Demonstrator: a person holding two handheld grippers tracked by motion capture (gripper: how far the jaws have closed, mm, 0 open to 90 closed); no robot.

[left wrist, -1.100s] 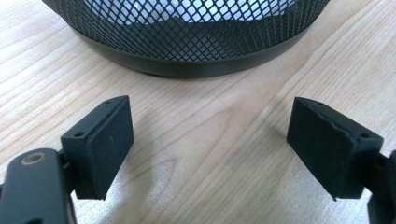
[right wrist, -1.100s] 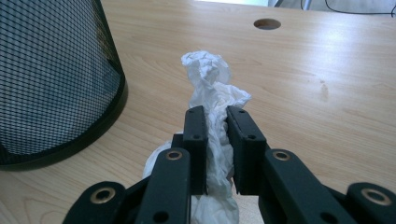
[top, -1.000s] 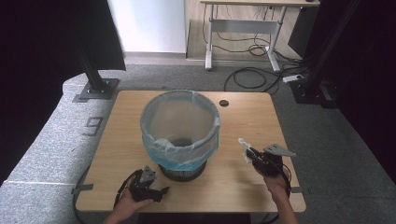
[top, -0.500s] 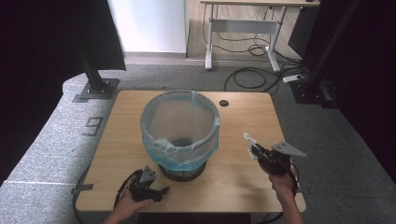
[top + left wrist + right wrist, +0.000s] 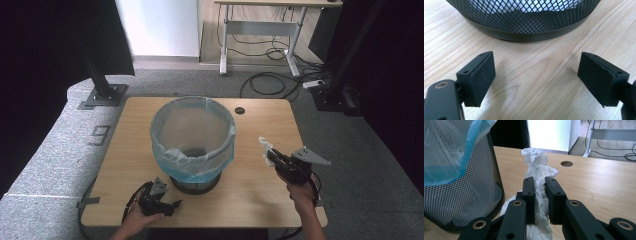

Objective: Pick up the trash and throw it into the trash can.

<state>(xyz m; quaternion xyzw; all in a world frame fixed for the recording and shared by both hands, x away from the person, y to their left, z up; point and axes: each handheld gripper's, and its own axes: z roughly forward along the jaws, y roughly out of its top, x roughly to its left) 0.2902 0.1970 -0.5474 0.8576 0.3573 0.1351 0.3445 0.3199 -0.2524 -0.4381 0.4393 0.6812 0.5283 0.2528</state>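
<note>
A black mesh waste bin (image 5: 192, 145) lined with a pale blue plastic bag stands in the middle of the wooden table (image 5: 260, 125). To its right, my right gripper (image 5: 271, 156) hangs above the table, shut on a crumpled white paper wad (image 5: 264, 148). The right gripper view has the paper (image 5: 539, 167) squeezed between the two jaws and sticking out above them, with the bin (image 5: 461, 187) at left. My left gripper (image 5: 170, 206) rests low near the table's front edge, just before the bin's base. Its jaws stand open with bare wood between them (image 5: 536, 77), facing the bin's base (image 5: 529, 35).
A round cable hole (image 5: 239, 110) sits in the table behind the bin. Grey carpet surrounds the table, black stand bases (image 5: 102, 95) are at the back left and back right, and another desk with cables (image 5: 260, 30) stands further off.
My right gripper has risen with the paper wad and drifted slightly right. The left gripper has stayed where it was.
</note>
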